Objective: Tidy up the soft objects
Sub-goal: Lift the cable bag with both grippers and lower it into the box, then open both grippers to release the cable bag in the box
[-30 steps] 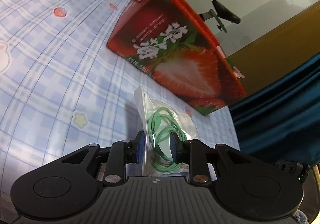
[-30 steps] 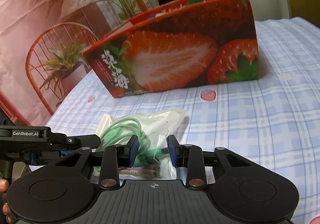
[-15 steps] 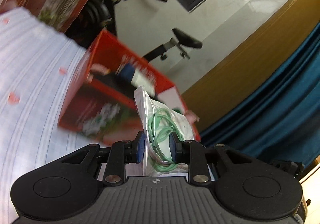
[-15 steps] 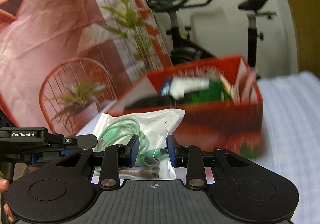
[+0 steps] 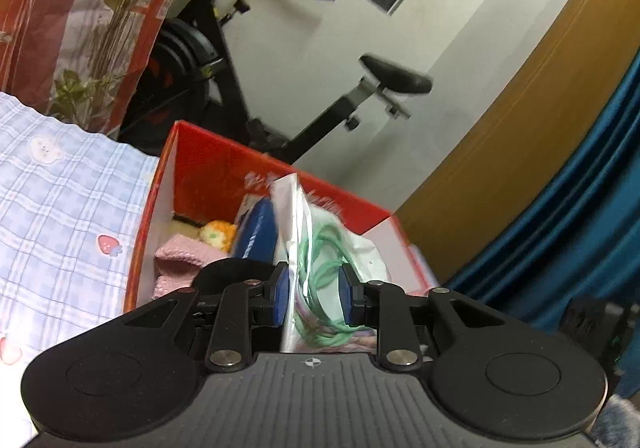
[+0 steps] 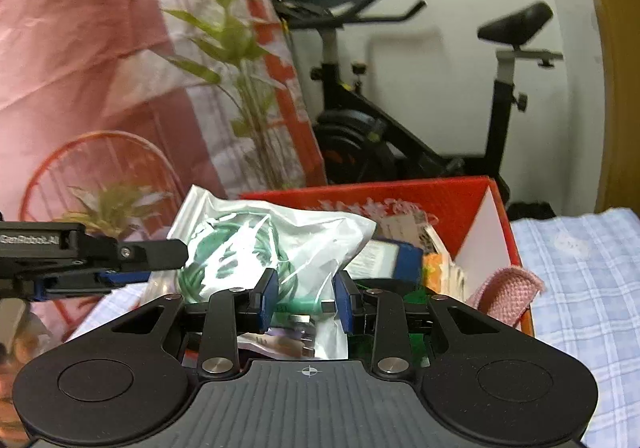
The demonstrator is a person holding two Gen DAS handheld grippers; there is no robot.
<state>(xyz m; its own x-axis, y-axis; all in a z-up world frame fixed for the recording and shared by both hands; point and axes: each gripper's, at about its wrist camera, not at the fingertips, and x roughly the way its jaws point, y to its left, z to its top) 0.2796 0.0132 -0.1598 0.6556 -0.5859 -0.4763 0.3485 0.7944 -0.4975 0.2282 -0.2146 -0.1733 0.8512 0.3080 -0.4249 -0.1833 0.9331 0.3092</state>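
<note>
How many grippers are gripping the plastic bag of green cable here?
2. The left gripper clamps the plastic bag at its left side; the right gripper grips its near edge, above the open red box.

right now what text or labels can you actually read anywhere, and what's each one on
"GenRobot.AI", blurred but just legible: white print on the black body of the left gripper, seen from the right wrist view.
Pale characters printed on the inner back wall of the red box: too blurred to read.
Print on the white label of the blue packet in the box: too small to read.
Nothing readable on the plastic bag of green cable.
</note>
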